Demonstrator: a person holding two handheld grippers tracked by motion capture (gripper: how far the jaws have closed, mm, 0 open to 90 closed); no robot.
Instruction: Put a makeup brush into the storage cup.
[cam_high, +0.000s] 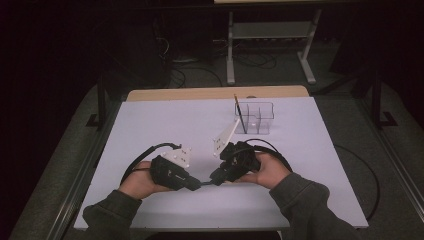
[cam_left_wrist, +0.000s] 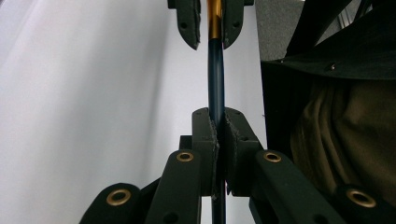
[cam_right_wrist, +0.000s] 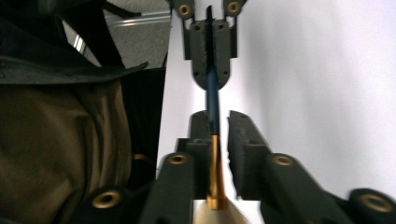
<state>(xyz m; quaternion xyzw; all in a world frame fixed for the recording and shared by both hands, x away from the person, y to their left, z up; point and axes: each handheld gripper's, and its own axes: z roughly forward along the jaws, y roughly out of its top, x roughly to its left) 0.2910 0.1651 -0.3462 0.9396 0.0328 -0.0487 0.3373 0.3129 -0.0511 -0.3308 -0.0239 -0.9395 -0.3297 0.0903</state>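
At the left of the high view, the person's left hand (cam_high: 137, 182) holds the left gripper (cam_high: 196, 184) low over the white table (cam_high: 165, 125), its black body pointing toward the middle and a grey plate with small holes standing on top of it. In the left gripper view its two black jaws are pressed together on the dark blue handle of a paintbrush (cam_left_wrist: 215, 88) — the pads squeeze the handle from both sides with no gap. The brush runs straight on from there to a gold metal band, which sits between the jaws of the other gripper farther off. In the high view the brush (cam_high: 204, 183) is a short dark line held just above the table, bridging the two gripper tips near the person's edge. To the right of it, the right hand (cam_high: 267, 170) carries the right gripper (cam_high: 214, 181), which points back toward the left one. In the right gripper view the right gripper's jaws stand narrowly apart around the brush (cam_right_wrist: 214, 105): the gold band lies against the left pad, a slim gap shows beside the right pad, and pale bristles show at the bottom edge. Farther back and to the right on the table stands a clear plastic holder (cam_high: 256, 117) with compartments, and a thin dark stick (cam_high: 239, 114) leans in its left end. No writing or brand mark can be read on anything here.
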